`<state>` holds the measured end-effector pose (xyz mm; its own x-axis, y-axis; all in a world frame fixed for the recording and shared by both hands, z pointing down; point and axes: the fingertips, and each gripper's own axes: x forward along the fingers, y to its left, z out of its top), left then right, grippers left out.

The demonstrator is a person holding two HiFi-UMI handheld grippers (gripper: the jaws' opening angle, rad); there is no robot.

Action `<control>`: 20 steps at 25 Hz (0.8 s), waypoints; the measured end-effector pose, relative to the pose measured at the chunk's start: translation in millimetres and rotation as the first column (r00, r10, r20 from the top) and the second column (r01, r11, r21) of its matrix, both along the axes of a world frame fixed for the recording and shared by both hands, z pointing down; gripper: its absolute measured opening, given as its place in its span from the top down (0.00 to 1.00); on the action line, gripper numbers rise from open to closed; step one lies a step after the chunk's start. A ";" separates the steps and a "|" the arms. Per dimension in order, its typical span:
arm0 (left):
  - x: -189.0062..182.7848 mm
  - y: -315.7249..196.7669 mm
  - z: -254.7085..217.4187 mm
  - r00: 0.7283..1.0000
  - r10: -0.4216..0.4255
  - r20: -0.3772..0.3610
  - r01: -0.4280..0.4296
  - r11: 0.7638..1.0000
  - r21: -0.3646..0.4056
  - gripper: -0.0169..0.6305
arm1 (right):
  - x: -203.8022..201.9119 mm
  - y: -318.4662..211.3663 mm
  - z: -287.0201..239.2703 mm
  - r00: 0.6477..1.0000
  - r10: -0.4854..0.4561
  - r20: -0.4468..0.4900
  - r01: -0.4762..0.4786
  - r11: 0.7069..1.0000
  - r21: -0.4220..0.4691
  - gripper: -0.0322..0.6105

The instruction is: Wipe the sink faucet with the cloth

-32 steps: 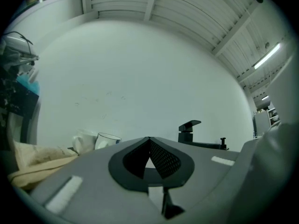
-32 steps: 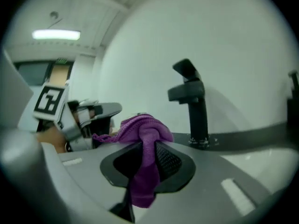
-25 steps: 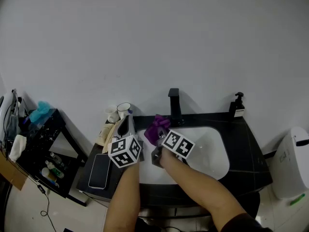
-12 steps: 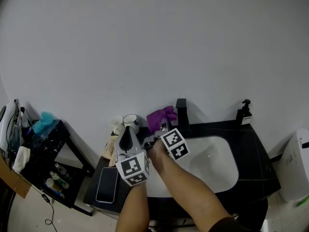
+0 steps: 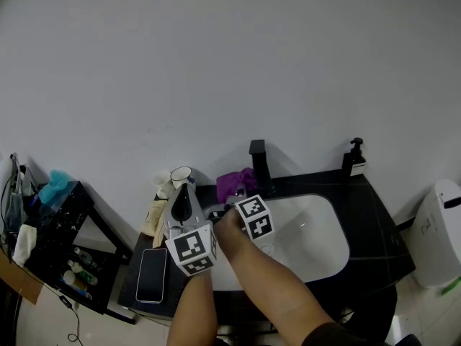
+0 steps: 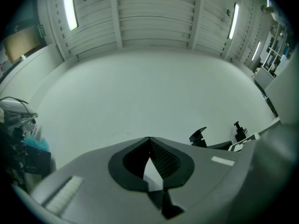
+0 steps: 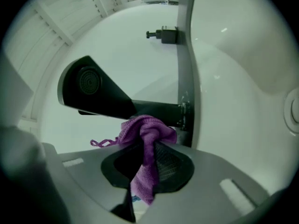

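The black faucet [image 5: 258,158] stands at the back rim of the white sink [image 5: 317,238]. A purple cloth [image 5: 234,182] is bunched against the faucet's left side, low down near its base. My right gripper [image 5: 230,195] is shut on this cloth. In the right gripper view the cloth [image 7: 145,135] sticks out of the right gripper [image 7: 148,147] and presses on the faucet [image 7: 105,97]. My left gripper [image 5: 181,202] hangs to the left over the counter, shut and holding nothing. In the left gripper view the left gripper [image 6: 149,141] points at the wall, with the faucet [image 6: 198,137] off to the right.
A soap dispenser [image 5: 354,157] stands at the counter's back right. Cups [image 5: 176,178] and a phone [image 5: 151,274] sit on the counter's left end. A black shelf [image 5: 54,225] with bottles is further left. A white bin [image 5: 437,225] stands at the right.
My right gripper carried the cloth from in front of the faucet up to its top, then down its left side. The left gripper stayed by the counter's left end.
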<state>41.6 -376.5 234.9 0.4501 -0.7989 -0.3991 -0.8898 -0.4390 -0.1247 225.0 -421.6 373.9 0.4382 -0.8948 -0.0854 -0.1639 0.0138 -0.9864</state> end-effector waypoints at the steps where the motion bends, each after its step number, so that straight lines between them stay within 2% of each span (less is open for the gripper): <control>1: 0.9 -0.3 1.8 1.000 -0.007 0.015 0.007 1.000 -0.001 0.95 | -2.5 0.7 5.3 1.000 -0.005 0.012 0.005 1.000 -0.006 0.86; 4: 7.6 -0.8 8.6 0.999 -0.015 0.046 0.016 1.000 -0.013 0.95 | -7.1 6.9 13.0 1.000 -0.024 0.012 0.024 0.999 -0.021 0.86; 7: 5.4 -3.3 8.8 0.999 -0.022 0.046 0.023 1.000 -0.022 0.95 | -10.1 13.9 0.3 0.998 -0.049 -0.036 0.049 0.999 -0.010 0.86; 10: -11.2 -6.9 6.1 0.998 -0.058 -0.005 0.058 0.998 -0.033 0.95 | -20.9 18.4 -20.3 0.981 -0.121 -0.151 0.123 0.992 0.007 0.86; 12: -24.0 -10.3 6.7 0.995 -0.082 -0.051 0.079 0.995 -0.058 0.95 | -36.9 23.6 -35.4 0.938 -0.189 -0.290 0.197 0.980 -0.001 0.86; 14: -36.9 -13.5 6.0 0.990 -0.116 -0.082 0.110 0.991 -0.074 0.95 | -58.1 33.2 -50.6 0.859 -0.242 -0.451 0.259 0.966 -0.024 0.85; 16: -45.9 -14.8 2.4 0.984 -0.150 -0.093 0.144 0.987 -0.068 0.95 | -78.2 45.2 -68.7 0.749 -0.263 -0.608 0.294 0.954 -0.050 0.85; 17: -48.2 -14.7 1.0 0.982 -0.161 -0.095 0.155 0.986 -0.064 0.95 | -88.3 52.1 -79.2 0.672 -0.264 -0.692 0.307 0.950 -0.065 0.85; 18: -49.4 -14.4 0.4 0.981 -0.167 -0.093 0.162 0.985 -0.060 0.95 | -98.5 60.6 -90.6 0.577 -0.253 -0.777 0.314 0.946 -0.075 0.85; 20: -48.1 -14.2 1.5 0.983 -0.166 -0.083 0.162 0.985 -0.056 0.95 | -114.2 83.9 -116.4 0.342 -0.174 -0.923 0.310 0.949 -0.064 0.85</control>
<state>-6.6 -390.7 236.4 0.2764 -0.8785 -0.3898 -0.9568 -0.2897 -0.0257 110.8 -337.7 257.5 -0.2030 -0.9028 -0.3792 -0.9270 0.3020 -0.2226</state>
